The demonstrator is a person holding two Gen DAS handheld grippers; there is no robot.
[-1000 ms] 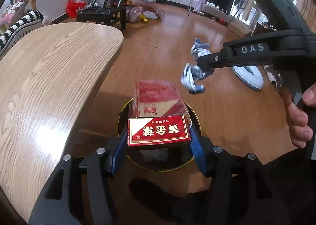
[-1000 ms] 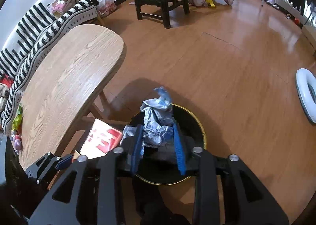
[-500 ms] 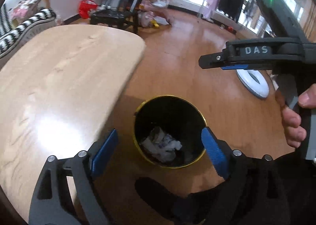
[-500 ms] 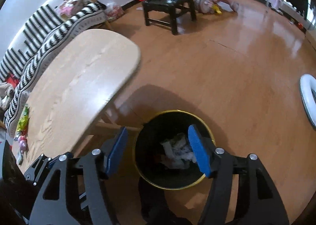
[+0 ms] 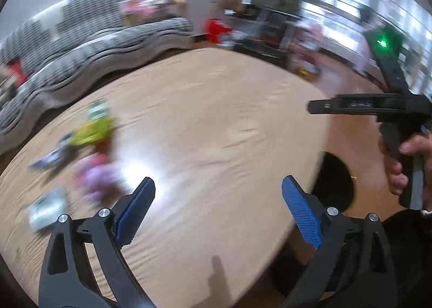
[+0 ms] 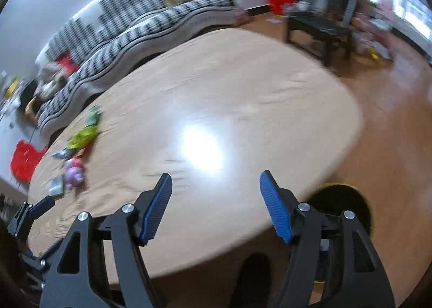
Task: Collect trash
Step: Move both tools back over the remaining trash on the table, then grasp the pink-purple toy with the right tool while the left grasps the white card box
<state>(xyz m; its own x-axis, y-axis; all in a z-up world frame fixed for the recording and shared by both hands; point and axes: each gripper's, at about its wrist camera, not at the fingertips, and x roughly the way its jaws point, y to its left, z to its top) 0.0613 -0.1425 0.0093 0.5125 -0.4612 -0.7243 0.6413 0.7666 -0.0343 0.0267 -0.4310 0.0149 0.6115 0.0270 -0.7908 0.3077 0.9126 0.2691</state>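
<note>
Tongs gape, both the left gripper (image 5: 217,210) and right gripper (image 6: 216,206) empty above the oval wooden table (image 5: 216,124). Blurred green and purple crumpled wrappers (image 5: 93,151) lie far left of the left tongs; a hasty snatch could scatter them.

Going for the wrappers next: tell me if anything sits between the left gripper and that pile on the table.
Nothing visible does. The left gripper is open and empty over bare wooden table; the blurred wrappers lie ahead to its left, with only tabletop between. The trash bin stands on the floor beside the table's right edge.
</note>
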